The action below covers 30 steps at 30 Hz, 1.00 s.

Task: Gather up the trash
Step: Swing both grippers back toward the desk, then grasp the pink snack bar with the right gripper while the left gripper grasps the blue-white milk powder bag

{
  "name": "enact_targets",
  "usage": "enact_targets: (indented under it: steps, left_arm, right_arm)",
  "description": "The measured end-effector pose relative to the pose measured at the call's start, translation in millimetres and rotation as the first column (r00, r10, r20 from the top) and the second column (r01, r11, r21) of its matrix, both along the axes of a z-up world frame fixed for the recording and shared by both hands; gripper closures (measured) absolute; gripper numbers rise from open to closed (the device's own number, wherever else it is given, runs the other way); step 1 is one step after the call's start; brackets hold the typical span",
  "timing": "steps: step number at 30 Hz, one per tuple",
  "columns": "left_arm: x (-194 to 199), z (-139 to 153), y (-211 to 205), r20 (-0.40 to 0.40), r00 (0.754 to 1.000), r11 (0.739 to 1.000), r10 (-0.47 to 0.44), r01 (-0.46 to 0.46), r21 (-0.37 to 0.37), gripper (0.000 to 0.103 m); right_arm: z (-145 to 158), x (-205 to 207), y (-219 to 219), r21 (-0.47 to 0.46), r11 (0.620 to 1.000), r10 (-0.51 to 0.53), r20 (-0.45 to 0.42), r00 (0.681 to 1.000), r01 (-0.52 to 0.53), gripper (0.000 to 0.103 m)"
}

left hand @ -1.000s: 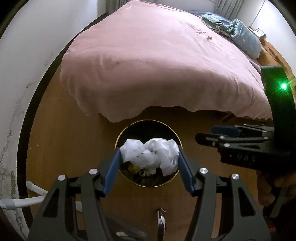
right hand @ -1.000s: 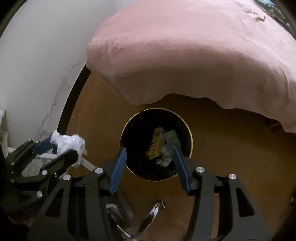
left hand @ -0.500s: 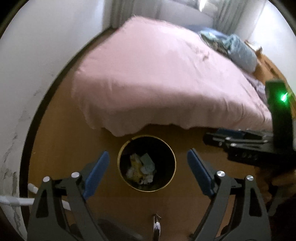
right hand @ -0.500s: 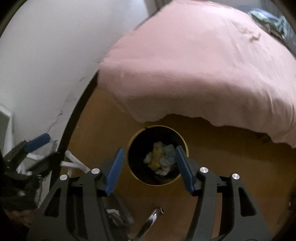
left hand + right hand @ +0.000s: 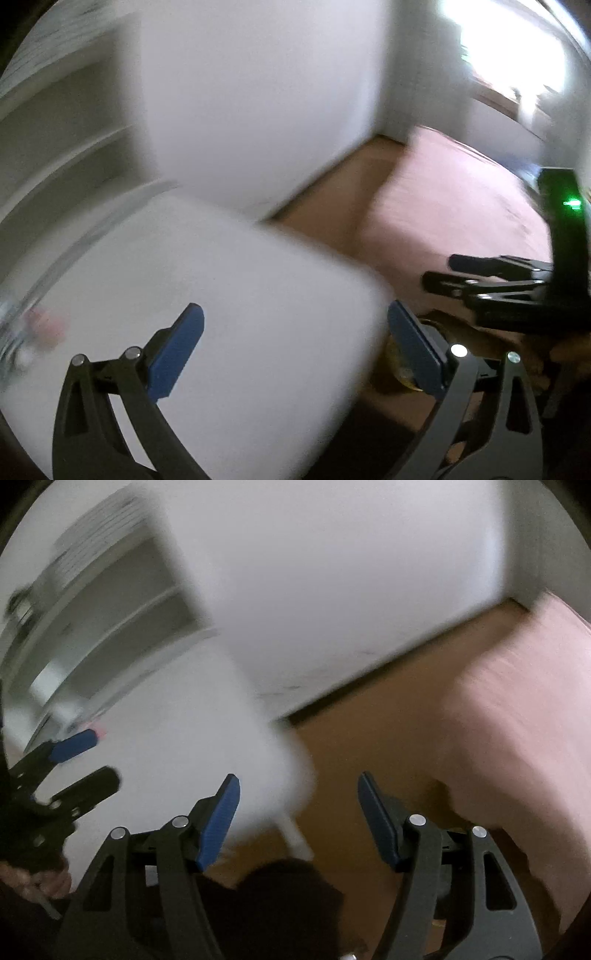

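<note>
Your empty, wide-open left gripper [image 5: 291, 347] hovers over the blurred white tabletop [image 5: 236, 295]; a pinkish scrap [image 5: 46, 326] lies lower left, nearer it than the right.

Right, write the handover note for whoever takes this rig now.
Left gripper: open, empty. Right gripper: open, empty.
Both views are motion-blurred. They have swung off the bin, now only a gold rim glimpse, toward the white table.
Done: the crumpled white tissue the left gripper held a second ago is in the bin.
Left: a blurred pinkish item on the table's far left may be trash. Check it, then look for more.
</note>
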State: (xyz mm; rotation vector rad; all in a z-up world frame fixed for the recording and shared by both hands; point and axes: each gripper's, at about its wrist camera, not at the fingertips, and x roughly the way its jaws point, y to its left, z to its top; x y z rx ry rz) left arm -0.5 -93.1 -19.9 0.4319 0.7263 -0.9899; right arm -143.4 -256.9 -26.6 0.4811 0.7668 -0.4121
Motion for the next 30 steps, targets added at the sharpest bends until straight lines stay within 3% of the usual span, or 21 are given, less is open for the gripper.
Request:
enact_targets:
  steps: [2,5,10,13,18,23,25,26,27,30]
  left_arm:
    - [37.2,1.7,48.8,0.011,0.991,0.991,0.132,-0.132,0.009,0.007]
    - [89.6,1.5,131.1,-0.018,0.945,0.945,0.327,-0.327,0.023,0.007]
    - [137.5,-2.7,239.0,-0.103,0.851,0.855,0.515,-0.518,-0.004,0.007]
    - [155.9,-5.6,275.2,-0.121,0.815,0.821,0.566,-0.571,-0.004,0.007]
    - [180.7,-0.5,296.2,-0.098,0.841,0.845,0.532,-0.535,-0.007,0.007]
    - [220.2,5.1,276.0,-0.05,0.882,0.884,0.468,-0.468,0.014,0.007]
    - [234.7,5.2,252.6,-0.034,0.909,0.91,0.416,-0.415,0.014,0.007]
    - [240.2,7.6,244.5,-0.021,0.92,0.92,0.391,-0.391,0.014,0.007]
    - [247.7,8.9,234.3,-0.01,0.933,0.933,0.36,-0.36,0.019,0.007]
    - [268.0,8.0,207.1,0.009,0.956,0.956,0.292,-0.292,0.038,0.007]
  right_arm:
    - [3.2,50.5,32.7,-0.015,0.992,0.123,-0.006,0.992,-0.123,0.038]
    - [4.5,116.6,84.1,-0.021,0.958,0.286,-0.017,0.958,-0.286,0.038]
    - [0.8,210.7,152.6,-0.02,0.88,0.473,-0.045,0.88,-0.474,0.038]
    - [-7.4,255.7,181.4,-0.048,0.839,0.537,-0.082,0.84,-0.541,0.038]
    - [-13.0,304.3,198.0,-0.074,0.819,0.558,-0.131,0.82,-0.569,0.038]
    - [-20.7,330.5,195.4,-0.068,0.817,0.561,-0.144,0.816,-0.573,0.04]
    - [-22.0,335.8,196.4,-0.066,0.81,0.57,-0.148,0.808,-0.583,0.051]
    - [-23.3,337.3,196.9,-0.063,0.805,0.576,-0.154,0.803,-0.59,0.073]
    - [-24.3,337.5,197.0,-0.058,0.802,0.579,-0.162,0.799,-0.594,0.087]
    - [-23.1,341.0,200.8,-0.064,0.8,0.582,-0.162,0.797,-0.597,0.087]
